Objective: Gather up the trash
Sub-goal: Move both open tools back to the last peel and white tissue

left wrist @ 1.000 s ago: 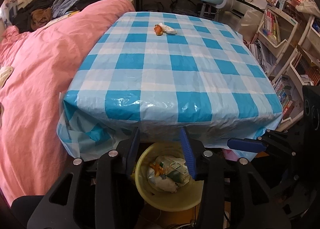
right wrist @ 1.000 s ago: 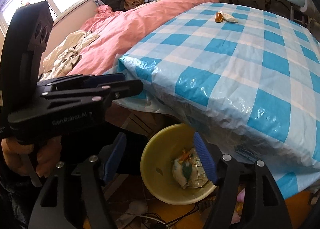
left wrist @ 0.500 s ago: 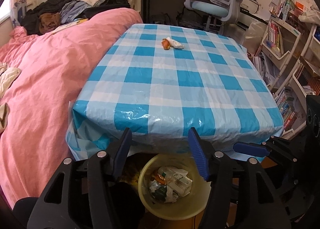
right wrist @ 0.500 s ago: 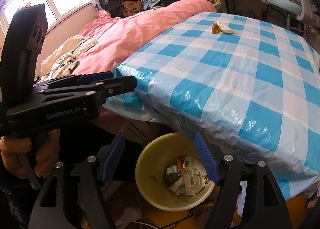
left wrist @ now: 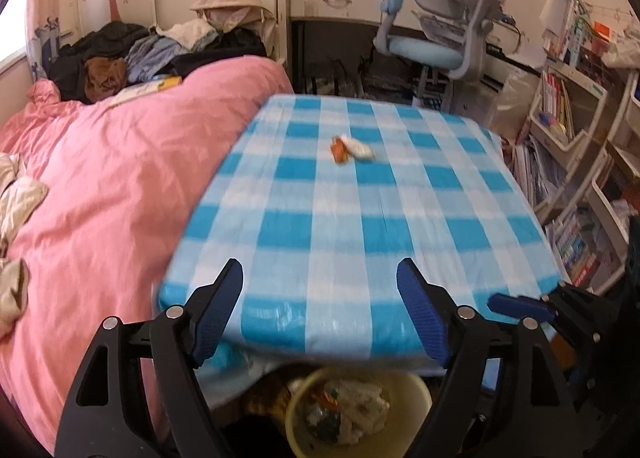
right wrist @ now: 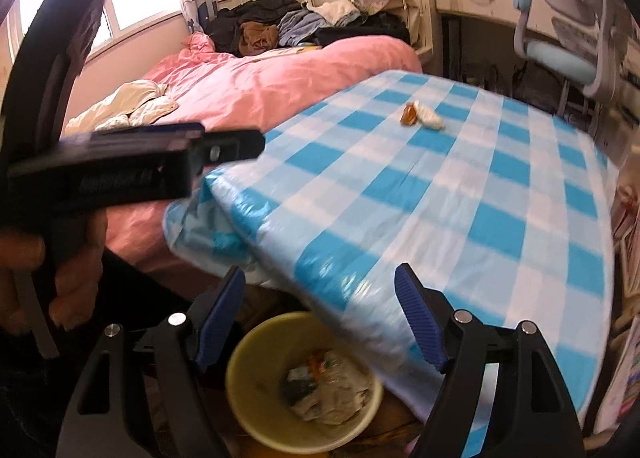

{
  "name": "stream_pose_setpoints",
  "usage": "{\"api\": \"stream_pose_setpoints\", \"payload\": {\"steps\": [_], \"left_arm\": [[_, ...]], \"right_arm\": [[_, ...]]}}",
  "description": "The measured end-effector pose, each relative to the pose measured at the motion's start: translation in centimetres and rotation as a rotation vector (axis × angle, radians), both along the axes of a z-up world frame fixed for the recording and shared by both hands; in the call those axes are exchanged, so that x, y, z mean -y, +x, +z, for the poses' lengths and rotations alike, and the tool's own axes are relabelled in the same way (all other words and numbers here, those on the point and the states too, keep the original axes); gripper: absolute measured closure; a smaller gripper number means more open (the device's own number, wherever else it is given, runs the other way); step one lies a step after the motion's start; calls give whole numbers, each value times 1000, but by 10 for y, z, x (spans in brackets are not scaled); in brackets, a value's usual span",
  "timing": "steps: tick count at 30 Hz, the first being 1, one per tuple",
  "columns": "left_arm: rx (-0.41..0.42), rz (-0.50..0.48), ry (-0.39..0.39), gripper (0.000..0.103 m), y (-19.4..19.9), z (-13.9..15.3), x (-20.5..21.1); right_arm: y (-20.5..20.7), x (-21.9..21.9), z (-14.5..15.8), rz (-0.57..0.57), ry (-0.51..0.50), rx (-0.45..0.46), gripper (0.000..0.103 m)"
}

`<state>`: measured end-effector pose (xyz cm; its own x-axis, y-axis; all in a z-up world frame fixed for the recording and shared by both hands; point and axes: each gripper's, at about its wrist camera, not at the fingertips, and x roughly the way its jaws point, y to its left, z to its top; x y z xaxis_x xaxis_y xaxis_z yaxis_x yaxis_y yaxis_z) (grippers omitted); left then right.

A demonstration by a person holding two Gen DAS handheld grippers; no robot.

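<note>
Trash, an orange scrap touching a crumpled white wrapper, lies untouched; both grippers' fingers gape empty.

Small orange wrapper & crumpled white scrap touching, far side of checked table; yellow bin on floor below w/ crumpled wrappers inside

One round yellow plastic bin, two crumpled wrappers on the checked tablecloth: one orange, one white.
</note>
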<state>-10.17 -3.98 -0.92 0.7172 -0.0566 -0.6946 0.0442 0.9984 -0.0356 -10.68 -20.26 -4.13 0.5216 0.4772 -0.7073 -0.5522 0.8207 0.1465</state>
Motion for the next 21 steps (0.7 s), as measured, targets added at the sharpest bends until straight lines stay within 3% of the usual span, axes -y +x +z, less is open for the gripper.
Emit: {"api": "stream_pose_setpoints", "payload": {"steps": [6,21], "left_arm": [[15,16,-12,26,50,7,4],[-37,38,33,26,168,-20,27]], "right_arm": [[37,9,6,1,-63,49,29],[147,7,-7,9,-150,87,29]]}}
